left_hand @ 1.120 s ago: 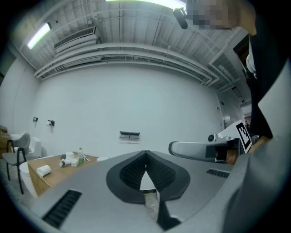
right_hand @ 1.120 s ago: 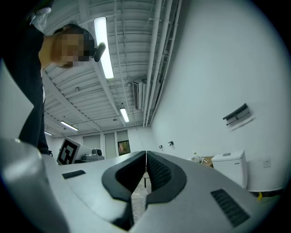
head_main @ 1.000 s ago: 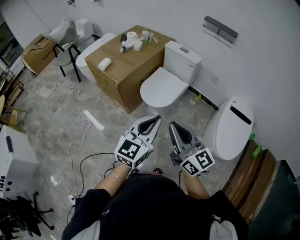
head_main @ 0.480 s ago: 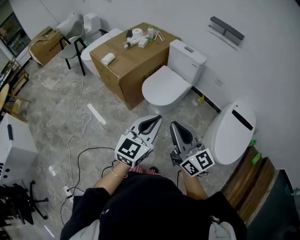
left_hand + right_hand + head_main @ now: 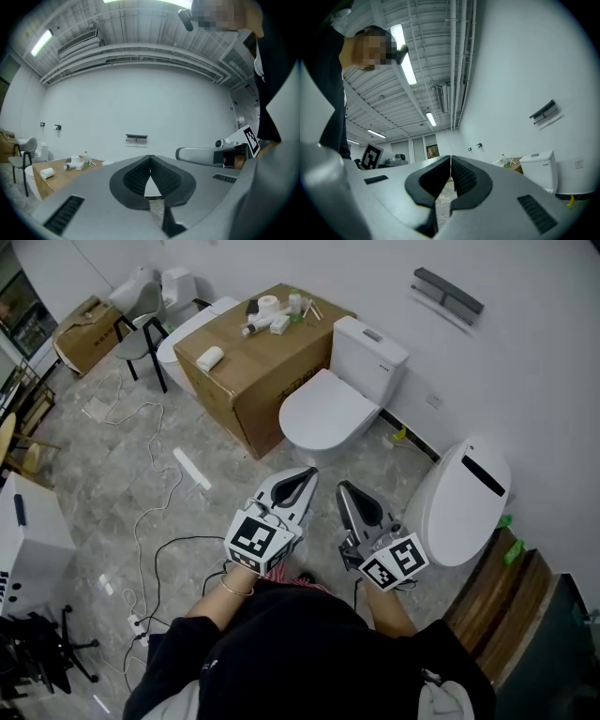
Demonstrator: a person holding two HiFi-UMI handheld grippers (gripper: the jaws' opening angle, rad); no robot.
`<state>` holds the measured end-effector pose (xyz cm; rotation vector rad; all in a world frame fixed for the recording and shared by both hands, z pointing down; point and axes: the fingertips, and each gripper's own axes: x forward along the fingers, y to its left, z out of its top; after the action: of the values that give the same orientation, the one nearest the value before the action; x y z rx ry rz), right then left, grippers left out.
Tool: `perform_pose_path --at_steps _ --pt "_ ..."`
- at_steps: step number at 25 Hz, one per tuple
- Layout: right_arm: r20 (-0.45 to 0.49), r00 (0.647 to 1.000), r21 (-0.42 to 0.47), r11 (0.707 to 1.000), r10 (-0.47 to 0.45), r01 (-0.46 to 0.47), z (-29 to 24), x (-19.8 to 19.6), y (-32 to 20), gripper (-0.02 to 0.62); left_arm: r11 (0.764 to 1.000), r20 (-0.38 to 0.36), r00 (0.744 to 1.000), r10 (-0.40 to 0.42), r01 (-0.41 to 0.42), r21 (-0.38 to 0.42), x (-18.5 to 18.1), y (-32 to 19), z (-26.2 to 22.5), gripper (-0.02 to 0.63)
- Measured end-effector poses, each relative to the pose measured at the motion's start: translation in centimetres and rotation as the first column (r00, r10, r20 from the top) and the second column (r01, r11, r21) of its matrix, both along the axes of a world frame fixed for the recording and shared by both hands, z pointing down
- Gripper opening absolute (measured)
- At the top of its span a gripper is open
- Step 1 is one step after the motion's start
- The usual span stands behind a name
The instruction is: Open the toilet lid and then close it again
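Though empty, left gripper (image 5: 307,472), right gripper (image 5: 342,487) sit closed.

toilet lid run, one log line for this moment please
toilet lid: down | left claw: shut, empty | right claw: shut, empty | contact with lid: none

Little has moved. My left gripper (image 5: 302,482) has slid slightly leftward, still just short of the toilet (image 5: 323,418) bowl's front edge, and its marker cube now sits a bit farther from the right gripper (image 5: 352,495). The head view has drifted, lifting the toilet slightly in frame.
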<state>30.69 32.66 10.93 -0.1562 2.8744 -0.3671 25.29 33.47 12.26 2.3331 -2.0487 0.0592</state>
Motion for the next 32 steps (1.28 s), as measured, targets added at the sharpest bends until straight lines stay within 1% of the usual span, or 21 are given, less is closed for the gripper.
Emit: perform_pose_path --at_steps 6,15,18,22,26,32 --pt "-0.010 0.999 -0.002 0.999 0.035 -0.035 0.1 -1.1 -1.2 0.020 1.000 0.009 1.000 0.028 -0.028 -0.003 -1.1 -1.2 0.0 0.003" --pt "-0.015 0.997 -0.010 0.997 0.077 -0.077 -0.1 -4.6 -3.3 0.020 0.997 0.015 0.997 0.079 -0.080 0.012 -4.5 -3.9 -0.6 0.003" --pt "-0.016 0.996 -0.014 0.996 0.085 -0.085 -0.2 -5.6 -3.9 0.020 0.997 0.021 0.997 0.079 -0.080 0.007 -5.7 -4.6 -0.6 0.003" --pt "-0.029 0.995 -0.017 0.995 0.095 -0.096 0.2 -7.6 -4.8 0.020 0.996 0.009 0.996 0.084 -0.084 0.001 -7.9 -5.3 -0.2 0.003" --pt "-0.035 0.993 -0.019 0.993 0.112 -0.113 0.5 -9.6 -5.7 0.020 0.995 0.024 0.995 0.099 -0.099 -0.001 -10.0 -6.0 0.2 0.003" --pt "-0.033 0.990 -0.017 0.990 0.138 -0.138 0.4 -12.7 -7.7 0.020 0.987 0.005 0.987 0.158 -0.158 0.011 -12.2 -8.3 -0.3 0.003"
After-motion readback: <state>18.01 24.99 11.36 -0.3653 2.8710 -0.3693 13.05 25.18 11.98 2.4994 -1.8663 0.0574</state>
